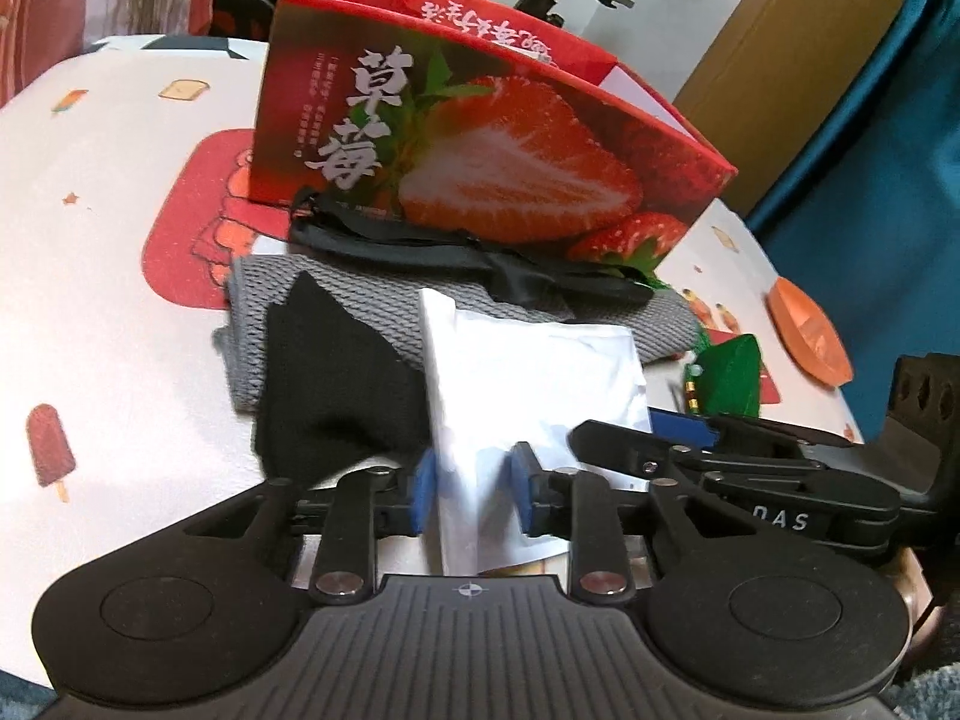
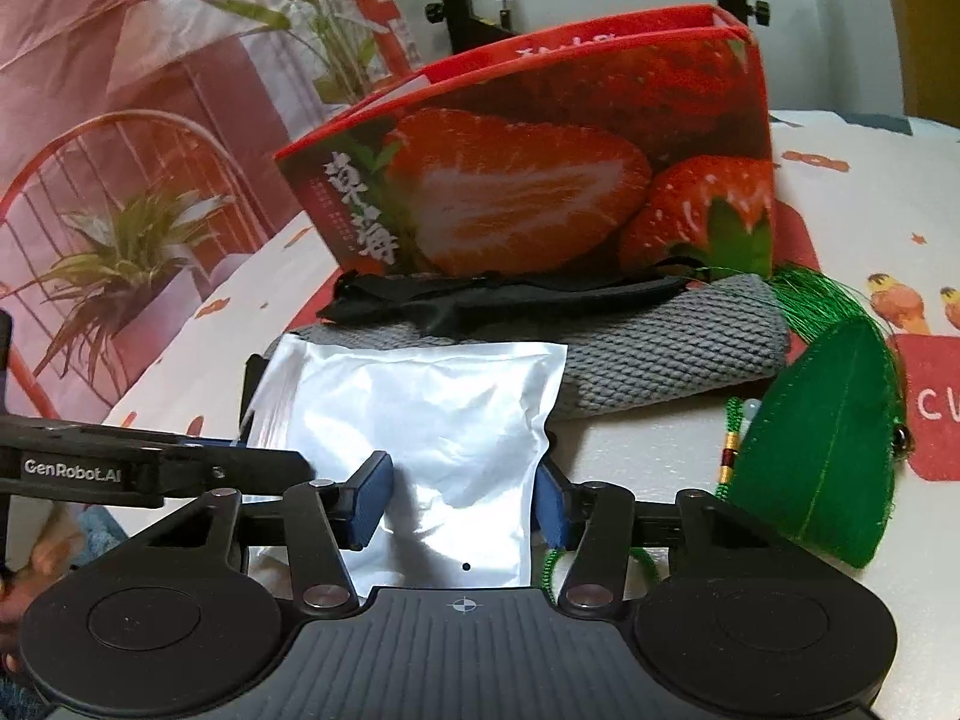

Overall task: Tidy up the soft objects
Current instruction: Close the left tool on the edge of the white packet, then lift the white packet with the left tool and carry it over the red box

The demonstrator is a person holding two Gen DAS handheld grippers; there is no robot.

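- Blue-padded left tool [image 1: 471,489] is pinching the white foil pouch [image 1: 528,372] by its near edge, pads pressing into the creased foil.
- Right tool [image 2: 462,495] is sitting spread around the same white foil pouch [image 2: 420,420]; its fingers look clear of the foil on both sides, not clamping.
- Pouch is lying partly on the grey knit cloth [image 2: 660,354] and overlapping a black fabric piece [image 1: 336,384] at its left.
- Black strap [image 1: 456,252] is lying along the cloth's far edge, touching the base of the strawberry box [image 1: 480,138].
- Green felt leaf [image 2: 822,450] with tassel is resting on the counter [image 1: 108,192] just right of the cloth.
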